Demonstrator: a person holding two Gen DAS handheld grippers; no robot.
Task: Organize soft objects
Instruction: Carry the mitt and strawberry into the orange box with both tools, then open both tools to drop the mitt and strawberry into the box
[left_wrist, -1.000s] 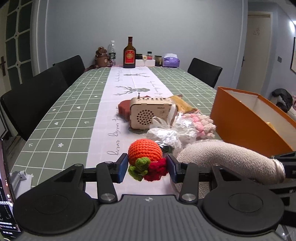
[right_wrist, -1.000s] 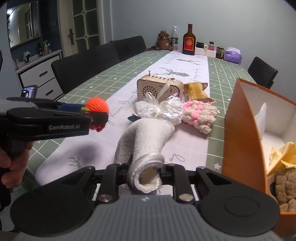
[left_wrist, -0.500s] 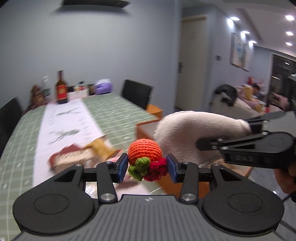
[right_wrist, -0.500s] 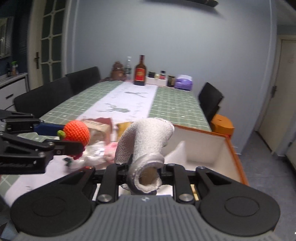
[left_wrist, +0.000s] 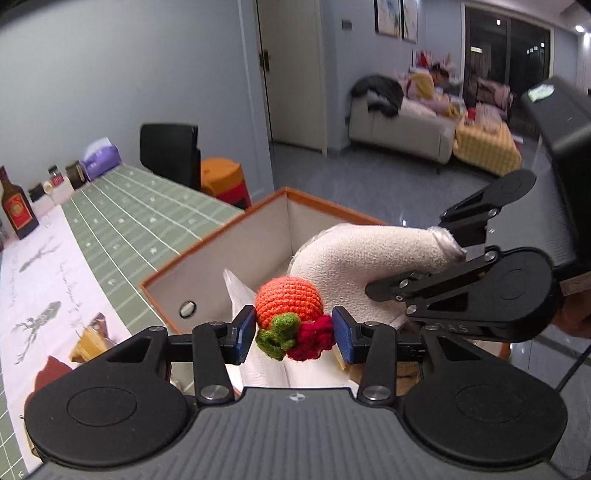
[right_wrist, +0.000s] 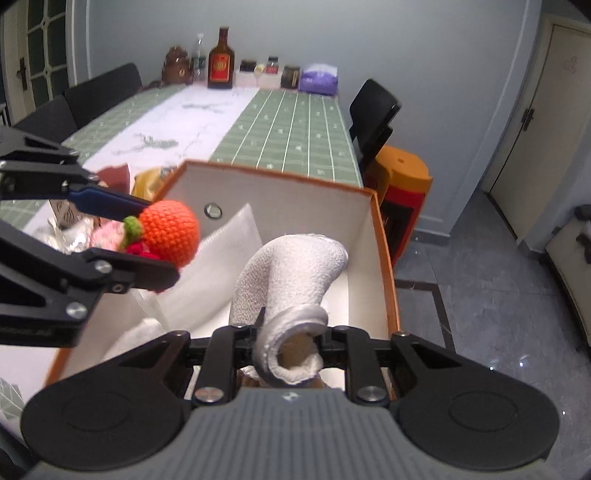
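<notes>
Left wrist view is showing the left gripper (left_wrist: 294, 334) pinching a crocheted orange ball (left_wrist: 289, 300) with green and red knitted bits between its blue pads (left_wrist: 244, 334); the toy is hanging in the air over the open orange box (left_wrist: 207, 245). Just beyond it, the right gripper (left_wrist: 430, 258) is coming in from the right side, clamping the cuff end of a white sock (left_wrist: 364, 264) whose toe end is drooping down into the box. White tissue paper (left_wrist: 238, 291) is standing up inside the box against its white inner wall.

Right wrist view is looking along the right gripper (right_wrist: 291, 345), whose fingers are pressing together on the rolled cuff of the white sock (right_wrist: 295, 269); the rest of the sock is arching forward above the box interior. The left gripper (right_wrist: 155, 236) is reaching in from the left, holding the crocheted orange ball (right_wrist: 171, 230) over the near-left part of the orange box (right_wrist: 382, 236).

The box is sitting at the edge of the bench (right_wrist: 295, 129), which is wearing a green checked cloth. A brown bottle (right_wrist: 221, 61) is standing at the far end, well apart from the box.
</notes>
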